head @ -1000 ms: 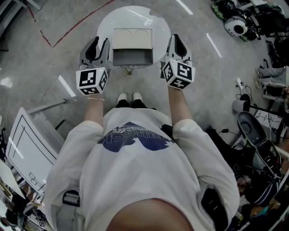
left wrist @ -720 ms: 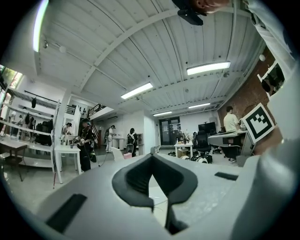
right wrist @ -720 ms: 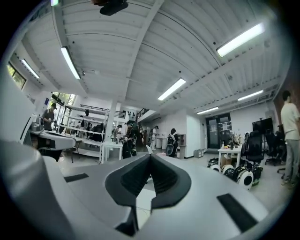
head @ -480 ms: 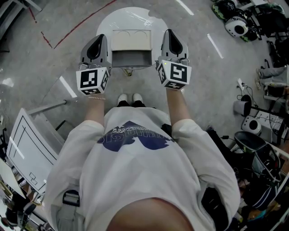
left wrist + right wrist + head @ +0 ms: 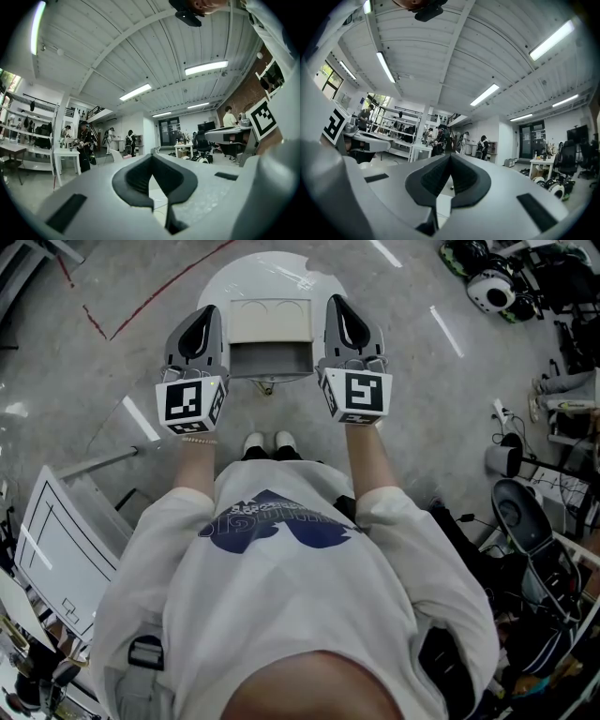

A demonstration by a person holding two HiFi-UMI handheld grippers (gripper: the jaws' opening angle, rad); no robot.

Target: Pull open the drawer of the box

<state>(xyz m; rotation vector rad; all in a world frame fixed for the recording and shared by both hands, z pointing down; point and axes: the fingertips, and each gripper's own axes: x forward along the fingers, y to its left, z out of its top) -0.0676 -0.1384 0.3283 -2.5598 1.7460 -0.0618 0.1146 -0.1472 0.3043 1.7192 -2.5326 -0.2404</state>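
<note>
A beige box stands on a round white table, and its drawer is pulled out toward me, showing a dark, empty inside. My left gripper hovers level at the box's left side, jaws shut on nothing. My right gripper hovers level at the box's right side, also shut and empty. In the left gripper view the left gripper has its dark pads together, facing the room above the table. In the right gripper view the right gripper does the same. Neither gripper touches the box.
My white shoes stand close to the table's base. A white panel lies on the floor at the left. Helmets, cables and chairs crowd the right side. Standing people and desks fill the room beyond.
The left gripper's jaws have gone from apart to shut. Both grippers have risen and drawn in beside the box, and the right one has rolled so its marker cube faces up.
</note>
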